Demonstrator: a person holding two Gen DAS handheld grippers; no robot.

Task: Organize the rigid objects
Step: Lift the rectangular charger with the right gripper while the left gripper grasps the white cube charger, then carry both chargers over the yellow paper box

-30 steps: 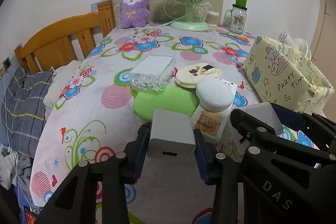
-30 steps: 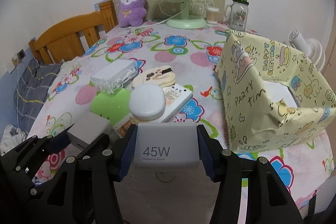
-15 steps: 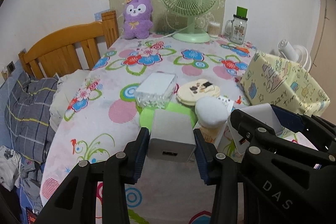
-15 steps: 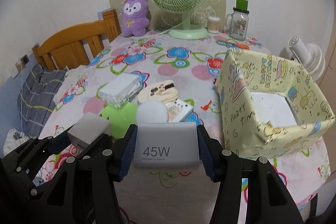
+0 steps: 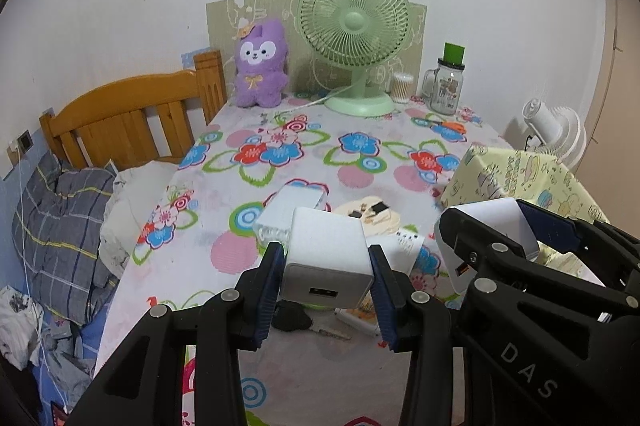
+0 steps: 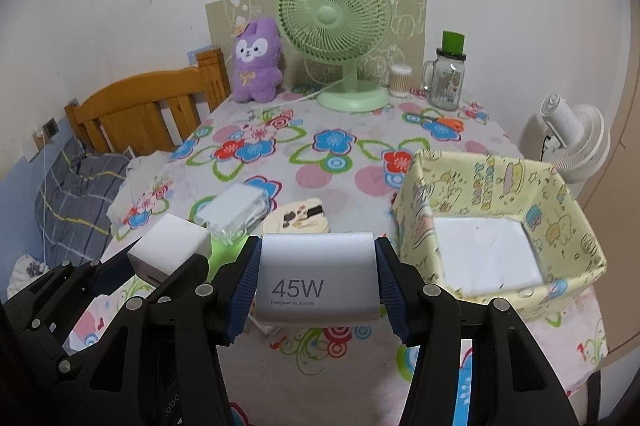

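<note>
Both tongs are loaded and raised above the counter (image 6: 340,186). The left tongs (image 5: 326,280) are clamped on a small white charger (image 5: 326,258), its port facing the camera, pads pressed on both sides. The right tongs (image 6: 316,278) are clamped on a wider silver charger (image 6: 318,276) marked 45W, held the same way. Each pair shows in the other's view, side by side, with the left one's cube just beside the right one's block.

The box (image 6: 560,206), wrapped in yellow party paper, stands open on the right side of the counter. Its white floor looks bare as far as I can see, so by my reading nothing has been put away yet. It seems the likely home for the loose things, though the task does not say so.

Left on the cloth, near the tongs: a clear case (image 6: 236,212), a round cream disc (image 6: 298,220) with dark patches, a green thing mostly hidden under the chargers, a flat printed packet (image 5: 404,246) and a dark lump with a key (image 5: 332,334) below the left tongs. The fan (image 6: 334,14), plush (image 6: 256,62) and jar (image 6: 446,80) stand at the far edge, well apart from all this.

So I'd call it an early stage: two items picked up, none delivered, several still waiting.
</note>
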